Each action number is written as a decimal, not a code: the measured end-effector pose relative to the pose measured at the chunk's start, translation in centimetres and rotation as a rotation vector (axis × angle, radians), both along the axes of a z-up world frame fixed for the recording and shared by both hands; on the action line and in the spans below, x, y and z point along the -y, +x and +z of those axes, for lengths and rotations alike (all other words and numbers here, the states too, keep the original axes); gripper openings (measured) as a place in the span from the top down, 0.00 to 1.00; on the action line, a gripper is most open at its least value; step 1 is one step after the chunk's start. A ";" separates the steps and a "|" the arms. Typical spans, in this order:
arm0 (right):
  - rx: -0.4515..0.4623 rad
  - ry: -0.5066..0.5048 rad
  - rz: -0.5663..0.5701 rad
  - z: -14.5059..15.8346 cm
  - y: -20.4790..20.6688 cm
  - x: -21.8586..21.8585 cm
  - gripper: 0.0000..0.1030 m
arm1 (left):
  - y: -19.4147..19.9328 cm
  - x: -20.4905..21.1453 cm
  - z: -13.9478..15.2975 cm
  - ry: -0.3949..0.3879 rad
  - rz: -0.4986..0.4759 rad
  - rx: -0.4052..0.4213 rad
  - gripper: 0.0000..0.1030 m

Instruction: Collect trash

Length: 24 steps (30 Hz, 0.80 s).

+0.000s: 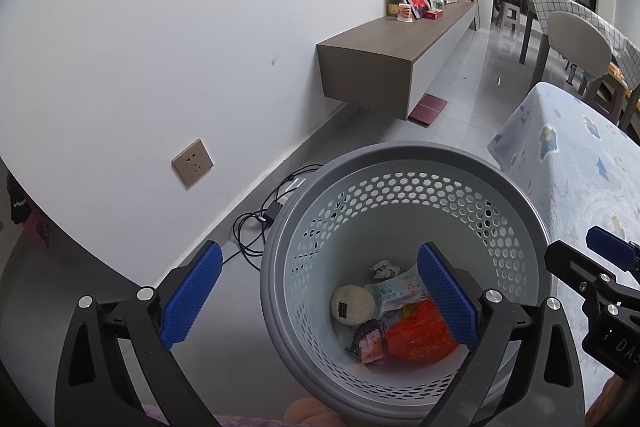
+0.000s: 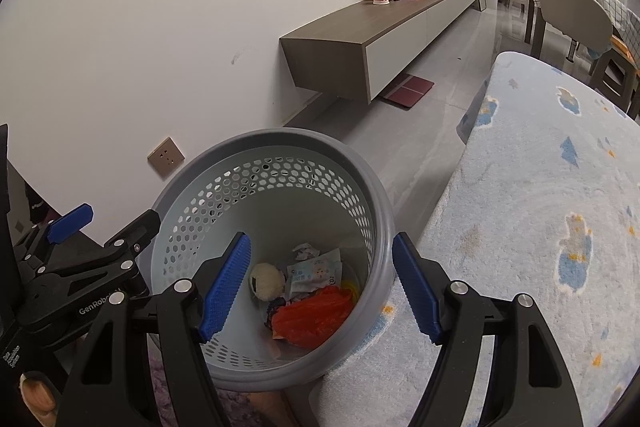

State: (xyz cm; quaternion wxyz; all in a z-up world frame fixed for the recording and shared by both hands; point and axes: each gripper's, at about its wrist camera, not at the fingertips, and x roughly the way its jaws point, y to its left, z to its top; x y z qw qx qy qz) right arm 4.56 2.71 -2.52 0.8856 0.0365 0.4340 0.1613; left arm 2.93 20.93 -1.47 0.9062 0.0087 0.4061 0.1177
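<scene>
Your left hand-held gripper hangs above the round grey plastic wastebasket with a pale perforated inner wall, its blue ribbed pads spread as wide as they go and gripping nothing; one pad sits over the floor outside the rim, the other over the basket's inside. Your right hand-held gripper is partly open and also empty, with its left pad over the basket's interior and its right pad just outside the rim, so the rim's near-right side lies between the jaws without either pad pressing on it.

That wastebasket stands on the grey tiled floor, close to the white wall and right beside the pale blue fluffy rug with cartoon prints. Its honeycomb holes run in a band round the upper wall, and the bottom is solid.

On the bottom lies the collected trash: a crumpled red-orange plastic bag, a cream fuzzy round ball with a small dark patch, a light blue printed snack wrapper, a scrunched white paper scrap and a small pink and dark printed packet. They are bunched together, touching one another, towards the side nearest you.
</scene>
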 end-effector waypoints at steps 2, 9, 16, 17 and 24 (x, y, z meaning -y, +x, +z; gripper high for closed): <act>0.003 -0.001 0.000 0.1 -0.1 0.0 0.32 | 0.0 0.0 0.0 -0.001 0.000 0.000 0.07; 0.005 -0.001 0.000 0.1 -0.1 -0.1 0.32 | 0.0 -0.1 0.0 0.004 0.001 -0.001 0.07; -0.004 0.003 0.005 0.1 -0.1 -0.2 0.32 | 0.0 -0.1 0.1 0.004 0.003 -0.002 0.07; -0.003 0.002 0.005 0.2 -0.1 -0.2 0.32 | 0.0 -0.1 0.0 0.004 0.002 -0.002 0.07; -0.001 0.002 0.005 0.2 -0.1 -0.3 0.32 | 0.0 -0.1 0.1 0.001 0.001 -0.001 0.07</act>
